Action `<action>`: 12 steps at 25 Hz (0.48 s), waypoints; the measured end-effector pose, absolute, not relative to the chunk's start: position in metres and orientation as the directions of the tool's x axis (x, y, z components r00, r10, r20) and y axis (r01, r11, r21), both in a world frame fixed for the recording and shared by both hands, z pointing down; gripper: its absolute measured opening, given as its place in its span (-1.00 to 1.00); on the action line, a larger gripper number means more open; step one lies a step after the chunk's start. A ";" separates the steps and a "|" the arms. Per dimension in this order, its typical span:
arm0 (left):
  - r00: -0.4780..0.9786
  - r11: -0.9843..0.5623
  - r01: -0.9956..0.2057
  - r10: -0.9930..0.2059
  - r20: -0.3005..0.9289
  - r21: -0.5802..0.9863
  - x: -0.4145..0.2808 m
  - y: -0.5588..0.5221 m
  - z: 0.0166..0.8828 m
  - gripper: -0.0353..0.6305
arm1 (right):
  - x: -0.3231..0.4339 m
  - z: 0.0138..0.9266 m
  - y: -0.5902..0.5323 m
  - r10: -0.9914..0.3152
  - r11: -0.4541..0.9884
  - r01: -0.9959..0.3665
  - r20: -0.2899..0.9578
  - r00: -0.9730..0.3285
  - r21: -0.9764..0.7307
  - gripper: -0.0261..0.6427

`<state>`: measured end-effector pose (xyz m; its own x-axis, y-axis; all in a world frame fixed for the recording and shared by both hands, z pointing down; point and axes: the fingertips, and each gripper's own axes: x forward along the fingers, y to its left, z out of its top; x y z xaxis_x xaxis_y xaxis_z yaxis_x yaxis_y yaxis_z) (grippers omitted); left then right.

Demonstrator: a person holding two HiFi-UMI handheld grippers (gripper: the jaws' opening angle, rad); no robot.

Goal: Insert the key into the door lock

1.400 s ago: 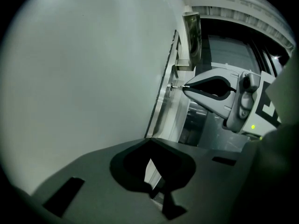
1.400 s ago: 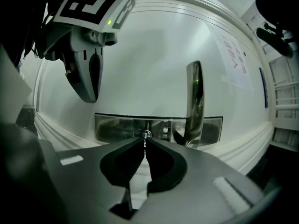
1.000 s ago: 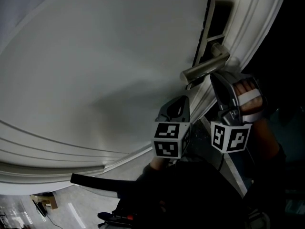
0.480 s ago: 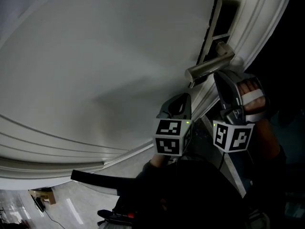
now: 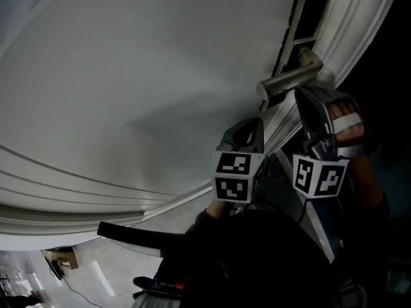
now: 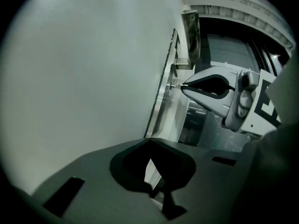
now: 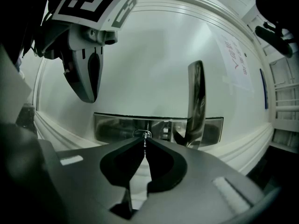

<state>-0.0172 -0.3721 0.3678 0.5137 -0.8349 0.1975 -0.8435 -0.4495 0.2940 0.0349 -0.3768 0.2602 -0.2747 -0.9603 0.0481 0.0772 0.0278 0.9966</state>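
One key (image 7: 145,147) pinched in right tongs (image 7: 145,139), tip at door lock (image 7: 138,134), left tongs (image 6: 150,139) pressed together

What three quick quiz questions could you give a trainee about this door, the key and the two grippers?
1. Multiple choice: the right gripper is shut on A) a small thin metal key, B) a screwdriver, C) nothing.
2. Fill in: in the right gripper view, the round keyhole in the shiny metal lock plate lies to the ____ of the silver lever handle.
3. True or false: the left gripper grips the silver lever handle.
Key: 1 A; 2 left; 3 false, its jaws are together on nothing, apart from the handle.
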 end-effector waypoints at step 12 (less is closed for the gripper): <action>0.533 -0.460 -0.832 -0.817 0.217 0.310 -0.012 -0.371 0.378 -0.89 | 0.034 0.262 -0.379 -0.962 0.016 0.095 0.041 -0.270 0.995 -0.89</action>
